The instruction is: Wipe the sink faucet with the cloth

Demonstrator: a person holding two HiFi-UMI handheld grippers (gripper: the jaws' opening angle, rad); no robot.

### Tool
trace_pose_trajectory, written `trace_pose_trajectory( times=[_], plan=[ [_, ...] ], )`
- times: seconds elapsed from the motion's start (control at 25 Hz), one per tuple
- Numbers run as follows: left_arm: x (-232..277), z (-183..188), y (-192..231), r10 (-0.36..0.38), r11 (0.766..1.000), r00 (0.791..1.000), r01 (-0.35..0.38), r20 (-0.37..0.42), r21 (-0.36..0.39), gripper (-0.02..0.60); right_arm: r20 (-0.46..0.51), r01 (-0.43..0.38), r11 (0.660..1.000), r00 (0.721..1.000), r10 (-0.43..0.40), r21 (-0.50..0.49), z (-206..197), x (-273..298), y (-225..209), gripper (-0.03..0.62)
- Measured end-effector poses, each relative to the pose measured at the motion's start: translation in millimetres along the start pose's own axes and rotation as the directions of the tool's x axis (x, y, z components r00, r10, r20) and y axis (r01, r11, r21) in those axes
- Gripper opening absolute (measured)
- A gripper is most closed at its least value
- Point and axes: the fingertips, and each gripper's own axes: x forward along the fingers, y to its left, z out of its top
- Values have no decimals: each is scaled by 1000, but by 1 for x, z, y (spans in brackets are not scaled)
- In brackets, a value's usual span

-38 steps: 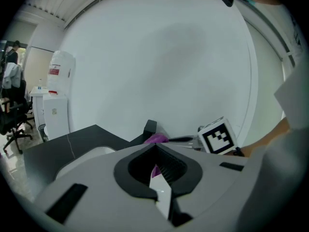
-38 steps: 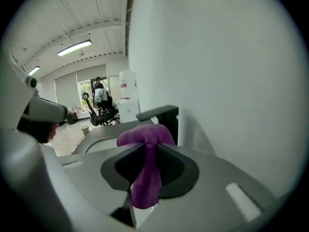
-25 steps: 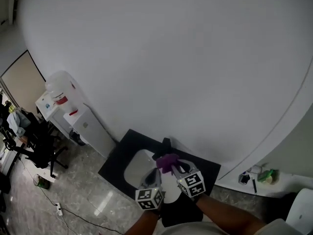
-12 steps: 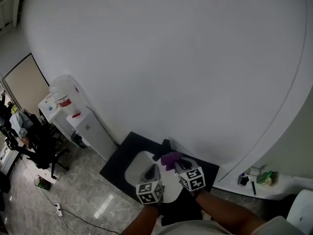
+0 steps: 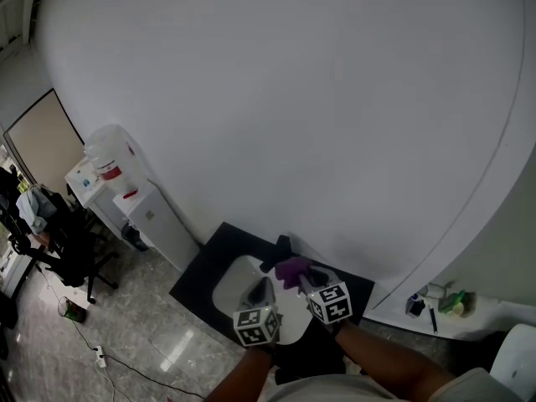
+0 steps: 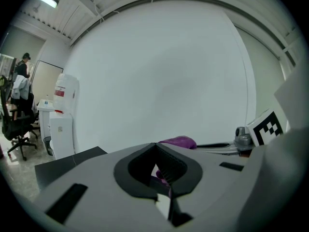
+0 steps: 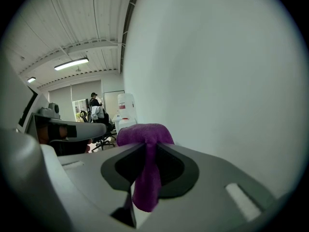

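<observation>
Background: plain white wall [image 5: 318, 99] fills most of the head view, above a pale polished stone floor [image 5: 134, 333].

1. White water dispenser with an upturned bottle [image 5: 113, 174]: far left, against the wall.
2. Black office chair [image 5: 71, 254]: left of the dispenser, with clothing draped over it.
3. Black desk top [image 5: 197, 270]: set against the wall and carrying a white oval sink basin [image 5: 230, 290].
4. Left gripper [image 5: 260, 290]: held low over the basin on a bare forearm [image 5: 247, 382] that rises from the bottom edge, marker cube nearest the camera. In its own view the fingers [image 6: 166, 161] are closed tip to tip with nothing between them.
5. Dark sink faucet [image 5: 281, 247]: at the back rim of the basin, by the wall.
6. Purple terry cloth [image 5: 292, 269]: bunched just in front of the faucet, touching or nearly touching it; contact cannot be made out.
7. Right gripper [image 5: 303, 280]: beside the left one and slightly further forward, its forearm [image 5: 385, 371] coming in diagonally from lower right. Its fingers [image 7: 166, 156] are clamped on the cloth [image 7: 145, 134], which mushrooms above the tips and hangs down between them.
</observation>
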Motion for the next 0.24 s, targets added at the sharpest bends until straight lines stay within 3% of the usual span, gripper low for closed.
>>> trace_pose_trajectory(
  times=[0.24],
  plan=[
    [0, -2, 0, 0, 1000, 1000, 0, -5, 5, 5, -3, -4, 1000, 1000, 4, -3, 0, -2, 2, 69]
  ],
)
